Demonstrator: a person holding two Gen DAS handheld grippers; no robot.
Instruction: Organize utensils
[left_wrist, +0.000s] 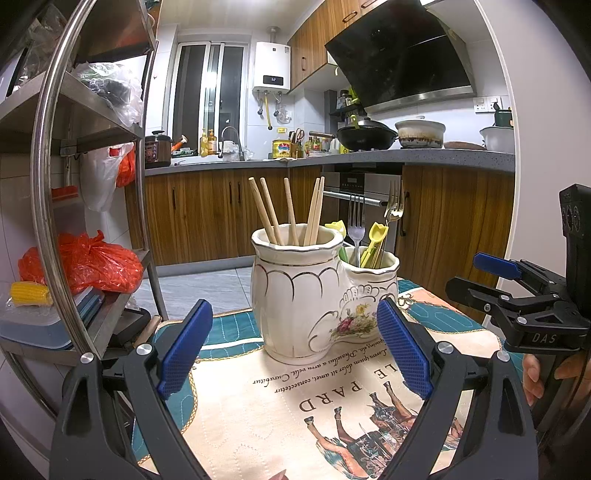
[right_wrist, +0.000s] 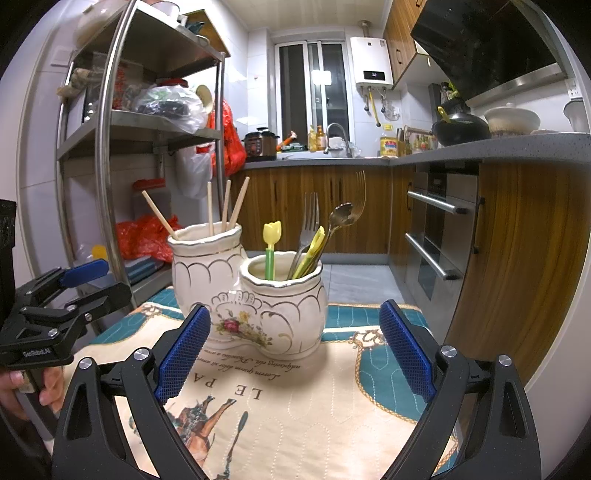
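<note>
A white ceramic double holder (left_wrist: 306, 295) (right_wrist: 251, 295) with gold trim and a flower print stands on a printed mat (left_wrist: 280, 406). Several wooden chopsticks (left_wrist: 290, 214) (right_wrist: 225, 206) lean in its taller pot. The shorter pot holds a fork (left_wrist: 355, 221) (right_wrist: 310, 221), a spoon (right_wrist: 341, 216) and yellow-green plastic utensils (right_wrist: 272, 240). My left gripper (left_wrist: 293, 306) is open just in front of the holder, with nothing between its blue pads. My right gripper (right_wrist: 294, 310) is also open and empty, facing the shorter pot. Each gripper shows at the edge of the other's view.
A steel shelf rack (left_wrist: 110, 129) stands on the left, with an orange bag (left_wrist: 85, 262) and a corn cob (left_wrist: 29, 293) on a lower shelf. Wooden cabinets, an oven (right_wrist: 439, 229) and a grey counter (left_wrist: 406, 157) lie behind. A hand (left_wrist: 535, 376) holds the right gripper.
</note>
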